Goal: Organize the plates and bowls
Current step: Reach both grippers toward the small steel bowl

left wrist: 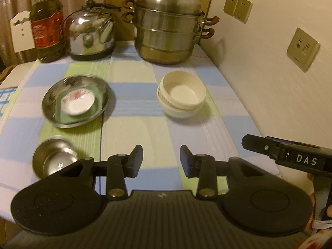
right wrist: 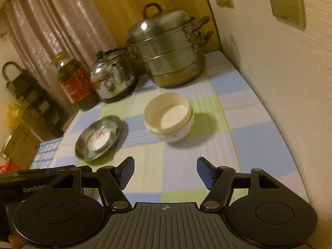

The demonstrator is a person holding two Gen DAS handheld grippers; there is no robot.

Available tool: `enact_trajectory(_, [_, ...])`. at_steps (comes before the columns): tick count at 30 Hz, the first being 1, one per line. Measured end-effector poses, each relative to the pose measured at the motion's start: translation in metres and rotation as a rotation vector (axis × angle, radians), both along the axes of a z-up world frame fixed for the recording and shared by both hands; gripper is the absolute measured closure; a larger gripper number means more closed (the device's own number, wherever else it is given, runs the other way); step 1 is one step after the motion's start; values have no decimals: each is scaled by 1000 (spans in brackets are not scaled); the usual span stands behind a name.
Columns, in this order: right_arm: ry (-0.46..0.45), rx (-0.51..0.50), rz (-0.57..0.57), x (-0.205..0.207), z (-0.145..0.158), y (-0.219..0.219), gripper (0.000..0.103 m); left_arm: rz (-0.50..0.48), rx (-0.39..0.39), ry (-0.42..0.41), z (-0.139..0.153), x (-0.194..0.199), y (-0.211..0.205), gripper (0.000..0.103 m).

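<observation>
i'm looking over a checked cloth (left wrist: 132,128) running to a pale wall (left wrist: 269,95) with sockets (left wrist: 303,49). upper frame: steamer (left wrist: 168,31), kettle (left wrist: 91,33), oil (left wrist: 47,27). plates (left wrist: 75,100) are sitting centre-left, bowls (left wrist: 181,94) centre-right, steel bowl (left wrist: 53,158) lower left. left gripper (left wrist: 161,160) and right gripper (right wrist: 165,172) are both gaping, empty.

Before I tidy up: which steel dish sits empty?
The small steel bowl nearest the left gripper; the wide steel plate holds other dishes.

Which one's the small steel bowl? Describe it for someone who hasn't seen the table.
Start at the checked tablecloth, then find the steel plate on its left. The small steel bowl stands alone just nearer than that plate: deep-sided, empty, bare metal, unlike the stacked cream bowls.
</observation>
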State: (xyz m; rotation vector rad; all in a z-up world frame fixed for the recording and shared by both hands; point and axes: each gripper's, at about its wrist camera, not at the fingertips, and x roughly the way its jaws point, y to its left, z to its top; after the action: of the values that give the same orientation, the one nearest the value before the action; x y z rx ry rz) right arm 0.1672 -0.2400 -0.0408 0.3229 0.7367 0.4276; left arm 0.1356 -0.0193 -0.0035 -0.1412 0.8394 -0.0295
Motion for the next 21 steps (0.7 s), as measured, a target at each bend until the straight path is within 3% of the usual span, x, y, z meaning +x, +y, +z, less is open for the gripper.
enact_trajectory(10, [28, -29, 77, -52, -11, 3, 36, 62, 13, 34, -3, -60, 5, 67])
enact_trajectory(21, [50, -108, 121, -72, -22, 9, 36, 78, 36, 75, -10, -84, 6, 67])
